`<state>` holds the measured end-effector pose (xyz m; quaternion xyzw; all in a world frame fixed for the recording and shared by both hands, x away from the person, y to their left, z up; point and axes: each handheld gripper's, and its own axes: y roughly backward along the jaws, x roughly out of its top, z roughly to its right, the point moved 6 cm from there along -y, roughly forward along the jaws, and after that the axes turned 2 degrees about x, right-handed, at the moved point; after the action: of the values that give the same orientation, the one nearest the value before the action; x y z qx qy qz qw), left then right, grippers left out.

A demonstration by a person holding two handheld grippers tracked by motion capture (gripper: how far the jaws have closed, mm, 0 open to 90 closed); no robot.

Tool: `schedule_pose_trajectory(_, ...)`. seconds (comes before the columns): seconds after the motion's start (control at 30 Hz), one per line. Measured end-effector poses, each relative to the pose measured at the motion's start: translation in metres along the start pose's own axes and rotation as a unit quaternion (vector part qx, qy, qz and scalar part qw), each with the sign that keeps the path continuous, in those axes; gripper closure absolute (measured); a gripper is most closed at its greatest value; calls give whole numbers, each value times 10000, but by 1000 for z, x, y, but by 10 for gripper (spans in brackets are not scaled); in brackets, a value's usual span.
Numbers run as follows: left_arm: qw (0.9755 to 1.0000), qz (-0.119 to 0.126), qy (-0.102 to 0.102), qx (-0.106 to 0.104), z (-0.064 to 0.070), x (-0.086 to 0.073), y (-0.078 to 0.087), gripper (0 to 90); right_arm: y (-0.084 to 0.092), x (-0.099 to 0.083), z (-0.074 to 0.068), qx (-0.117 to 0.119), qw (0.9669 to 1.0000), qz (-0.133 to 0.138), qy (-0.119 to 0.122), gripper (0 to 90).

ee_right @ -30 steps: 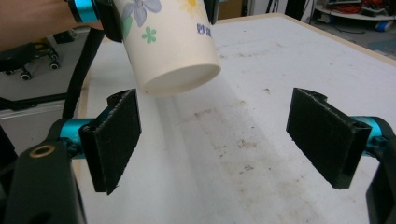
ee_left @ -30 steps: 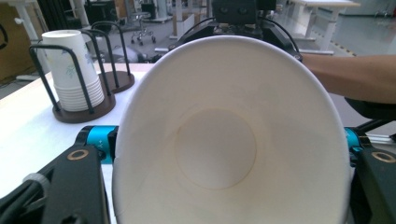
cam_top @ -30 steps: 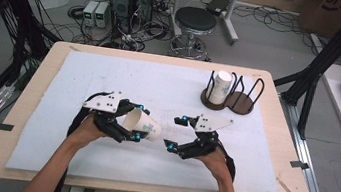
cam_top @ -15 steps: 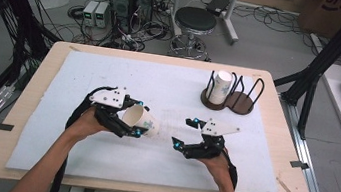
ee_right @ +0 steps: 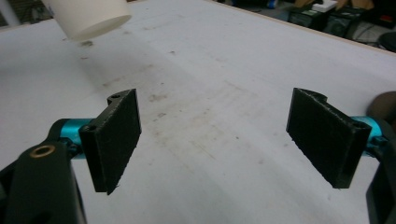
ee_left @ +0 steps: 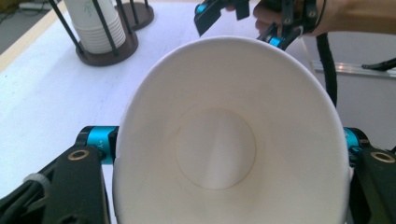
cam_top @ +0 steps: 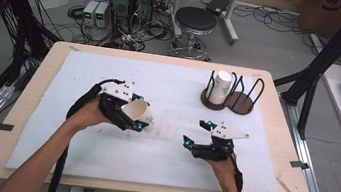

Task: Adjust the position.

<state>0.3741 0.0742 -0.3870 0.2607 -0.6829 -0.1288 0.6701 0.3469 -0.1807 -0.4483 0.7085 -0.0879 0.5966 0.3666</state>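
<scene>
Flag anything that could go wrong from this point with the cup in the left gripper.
The left gripper clamps a thin paper cup by its sides, so the wall could buckle or the cup slip out. The cup holder has narrow upright rods and already holds a stack of cups, so a tilted approach might catch a rod.

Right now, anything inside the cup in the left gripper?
Nothing: the left gripper view looks straight into the paper cup and shows a bare white bottom and walls. The left gripper holds it tilted; the cup hides the table directly beneath it.
</scene>
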Motion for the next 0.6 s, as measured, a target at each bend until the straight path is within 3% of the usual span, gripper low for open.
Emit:
schedule_pose_trajectory(0.23,9989,-463,12,19,-8,-3,-5,306,6,-10,9,-402,9990,-28,-169,182)
schedule_pose_trajectory(0.33,9968,-794,-75,23,-11,-6,-7,306,8,-15,12,-561,9981,-45,-235,182)
schedule_pose_trajectory(0.47,9945,-1039,-104,27,-14,-6,-10,306,8,-21,17,-686,9972,-127,-281,182)
schedule_pose_trajectory(0.6,9904,-1371,-147,66,-18,-4,-11,305,8,-26,19,-782,9963,-181,-319,182)
